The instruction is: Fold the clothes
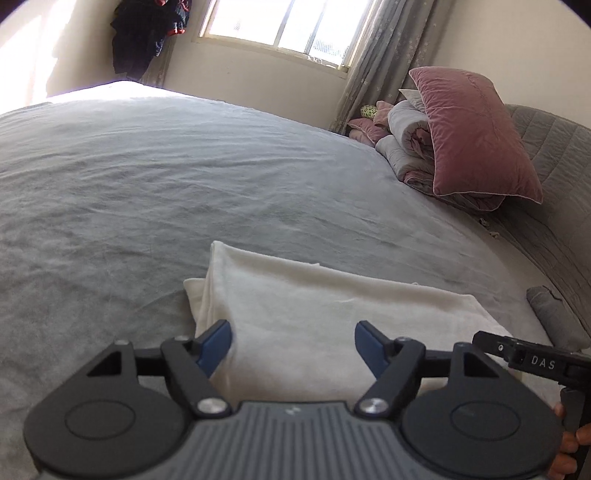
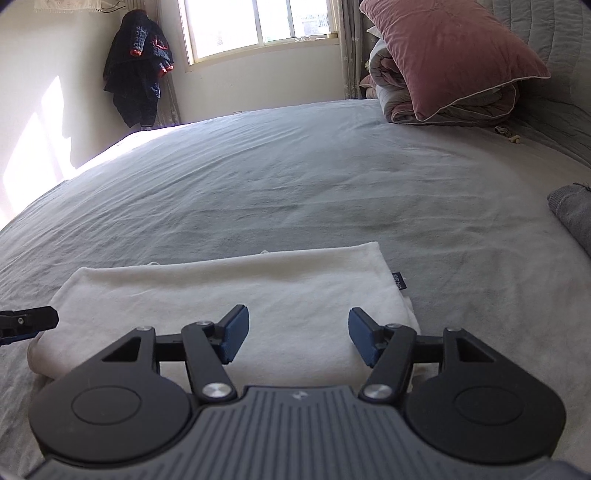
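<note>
A white garment, folded into a flat rectangle, lies on the grey bed near its front edge, right in front of both grippers. The left gripper hovers over the garment's left part, fingers spread wide, blue pads apart with nothing between them; whether they touch the cloth, can't tell. The right gripper sits over the right part of the same garment, fingers also spread wide and empty, blue pads well apart. In the right wrist view a small dark label sticks out at the garment's right edge, and the tip of the left gripper shows at the far left, just beside the garment's left corner. In the left wrist view the right gripper's black body marked "DAS" appears at the right edge, with part of a hand holding its handle. An under layer of the garment peeks out at the left side. A folded grey cloth lies on the bed to the right, well apart from the white garment. At the head of the bed a pink pillow leans on a rolled quilt against the grey padded headboard. Behind the bed are a bright window, a curtain, and dark clothes hanging in the corner. Sunlight falls on the far left of the bed and wall.
</note>
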Action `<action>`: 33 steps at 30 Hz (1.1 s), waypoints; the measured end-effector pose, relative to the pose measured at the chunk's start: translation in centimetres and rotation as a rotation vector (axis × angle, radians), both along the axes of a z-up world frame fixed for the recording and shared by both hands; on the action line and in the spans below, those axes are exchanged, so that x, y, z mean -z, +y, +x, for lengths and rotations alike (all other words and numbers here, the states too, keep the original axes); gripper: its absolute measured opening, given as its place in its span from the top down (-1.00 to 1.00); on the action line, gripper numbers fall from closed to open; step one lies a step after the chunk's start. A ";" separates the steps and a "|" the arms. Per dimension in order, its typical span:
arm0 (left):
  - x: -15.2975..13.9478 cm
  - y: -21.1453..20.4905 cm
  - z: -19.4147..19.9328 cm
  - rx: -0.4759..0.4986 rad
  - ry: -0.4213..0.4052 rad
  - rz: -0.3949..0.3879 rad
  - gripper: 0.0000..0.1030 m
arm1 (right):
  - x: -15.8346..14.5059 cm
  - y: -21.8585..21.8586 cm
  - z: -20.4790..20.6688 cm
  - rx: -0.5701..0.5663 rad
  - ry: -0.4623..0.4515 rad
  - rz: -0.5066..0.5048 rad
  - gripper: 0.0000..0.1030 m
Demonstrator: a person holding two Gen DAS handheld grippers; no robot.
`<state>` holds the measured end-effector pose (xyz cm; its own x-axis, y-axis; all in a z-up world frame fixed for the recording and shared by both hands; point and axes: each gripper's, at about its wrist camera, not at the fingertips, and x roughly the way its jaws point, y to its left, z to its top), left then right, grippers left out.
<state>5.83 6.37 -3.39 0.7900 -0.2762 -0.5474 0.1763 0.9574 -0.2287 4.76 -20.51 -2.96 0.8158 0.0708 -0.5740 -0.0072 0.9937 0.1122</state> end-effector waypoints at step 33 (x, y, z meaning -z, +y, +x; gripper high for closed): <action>3.5 5.0 0.8 -0.489 0.284 -0.616 -0.29 | 1.0 -5.3 -0.2 -0.008 0.116 0.137 -0.57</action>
